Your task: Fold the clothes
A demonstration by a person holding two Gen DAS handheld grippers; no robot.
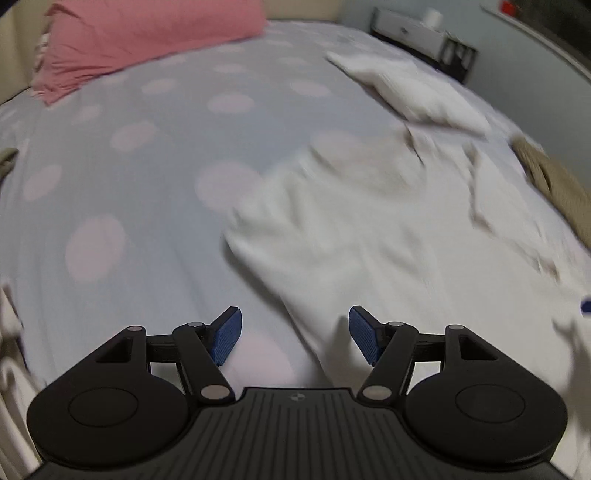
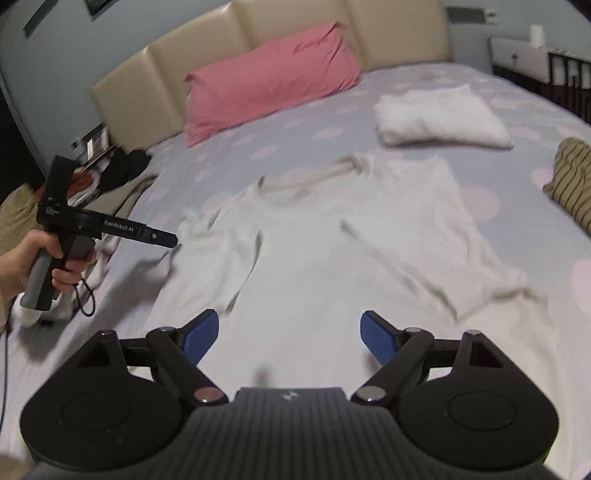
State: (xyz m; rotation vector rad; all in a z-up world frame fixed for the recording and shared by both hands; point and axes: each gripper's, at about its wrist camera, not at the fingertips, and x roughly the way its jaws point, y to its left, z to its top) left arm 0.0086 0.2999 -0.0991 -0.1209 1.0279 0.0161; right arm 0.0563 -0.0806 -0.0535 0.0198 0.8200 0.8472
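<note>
At the bottom of the right wrist view, the right gripper [image 2: 289,338] was seen with its blue-padded fingers spread wide and nothing held between them, poised above the near hem of a white T-shirt [image 2: 332,240]. The shirt was laid out across the middle of the frame on a polka-dot bedsheet [image 2: 295,122], its collar toward the far side and one sleeve creased at centre left. At the left edge, the left gripper [image 2: 168,240] was held in a hand [image 2: 44,258] just beside that sleeve; whether it touched the cloth could not be told. In its own blurred view the left gripper [image 1: 294,336] was likewise shown parted and empty over the shirt's edge [image 1: 369,221]. Farther back, a folded white garment [image 2: 439,116] was seen at upper right, a striped garment [image 2: 570,177] at the right edge, and a pink pillow [image 2: 269,77] against the beige headboard [image 2: 295,18] at the top.
</note>
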